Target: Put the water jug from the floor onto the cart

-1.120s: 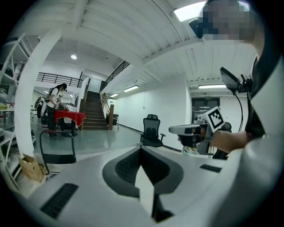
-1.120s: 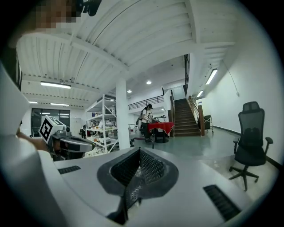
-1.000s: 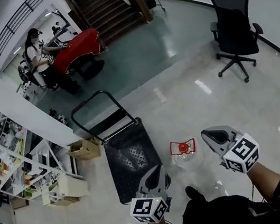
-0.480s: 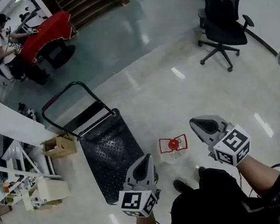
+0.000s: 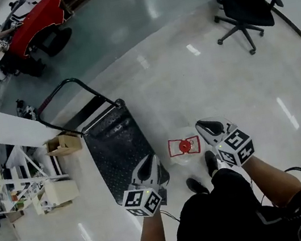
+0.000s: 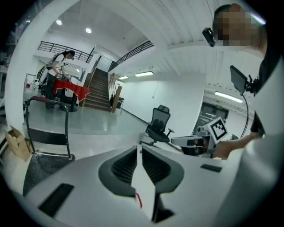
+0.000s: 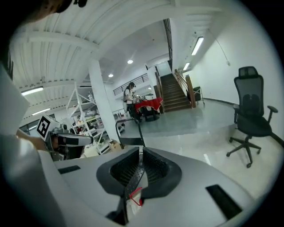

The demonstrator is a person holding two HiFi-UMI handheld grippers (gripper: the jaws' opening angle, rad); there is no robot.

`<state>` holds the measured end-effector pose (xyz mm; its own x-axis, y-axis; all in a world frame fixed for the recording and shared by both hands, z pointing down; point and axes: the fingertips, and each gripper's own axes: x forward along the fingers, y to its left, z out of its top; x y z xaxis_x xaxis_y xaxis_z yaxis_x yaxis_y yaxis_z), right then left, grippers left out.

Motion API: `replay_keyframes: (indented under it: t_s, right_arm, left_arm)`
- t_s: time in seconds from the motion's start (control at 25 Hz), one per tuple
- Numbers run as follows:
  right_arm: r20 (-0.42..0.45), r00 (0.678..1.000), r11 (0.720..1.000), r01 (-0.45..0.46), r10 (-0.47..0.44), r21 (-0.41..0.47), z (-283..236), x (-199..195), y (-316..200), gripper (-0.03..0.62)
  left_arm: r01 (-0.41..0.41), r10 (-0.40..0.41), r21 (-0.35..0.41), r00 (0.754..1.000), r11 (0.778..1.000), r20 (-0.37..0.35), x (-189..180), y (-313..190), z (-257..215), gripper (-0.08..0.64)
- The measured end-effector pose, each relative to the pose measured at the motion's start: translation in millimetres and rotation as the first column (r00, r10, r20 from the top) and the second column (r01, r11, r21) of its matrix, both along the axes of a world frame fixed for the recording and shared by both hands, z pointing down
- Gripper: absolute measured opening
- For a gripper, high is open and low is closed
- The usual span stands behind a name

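Head view: water jug [image 5: 184, 147] between closed left gripper [image 5: 150, 161] and closed right gripper [image 5: 203, 127]

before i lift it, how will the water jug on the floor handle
The water jug looks like clear plastic: probably stiff and smooth-sided. How full it is I cannot tell; full, it would be heavy. Pushed on the glossy floor, it may slide.

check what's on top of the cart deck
Nothing shows on the cart deck; the water jug stands on the floor beside it. The left gripper covers the deck's near corner.
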<state>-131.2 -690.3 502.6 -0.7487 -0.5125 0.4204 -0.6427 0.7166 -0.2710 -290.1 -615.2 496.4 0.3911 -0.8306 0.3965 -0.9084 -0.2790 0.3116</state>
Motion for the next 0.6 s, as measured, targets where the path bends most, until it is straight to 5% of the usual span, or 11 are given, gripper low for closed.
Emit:
replay_keyframes:
  t_s: [0.24,0.6]
  right_arm:
    - [-0.066,0.997,0.970,0.013,-0.030,-0.244,123.6,17.0,-14.4,0.114]
    - [-0.218,0.975,0.851,-0.090,-0.030,-0.518,298.1,15.4,20.0,0.170]
  left_arm:
    - [0.079,-0.086,-0.230,0.996,0.970,-0.023,-1.4,-21.1,105.8,0.065]
    - [0.075,-0.094,-0.551,0.996,0.831,-0.005,-22.5,-14.8,289.1,0.168]
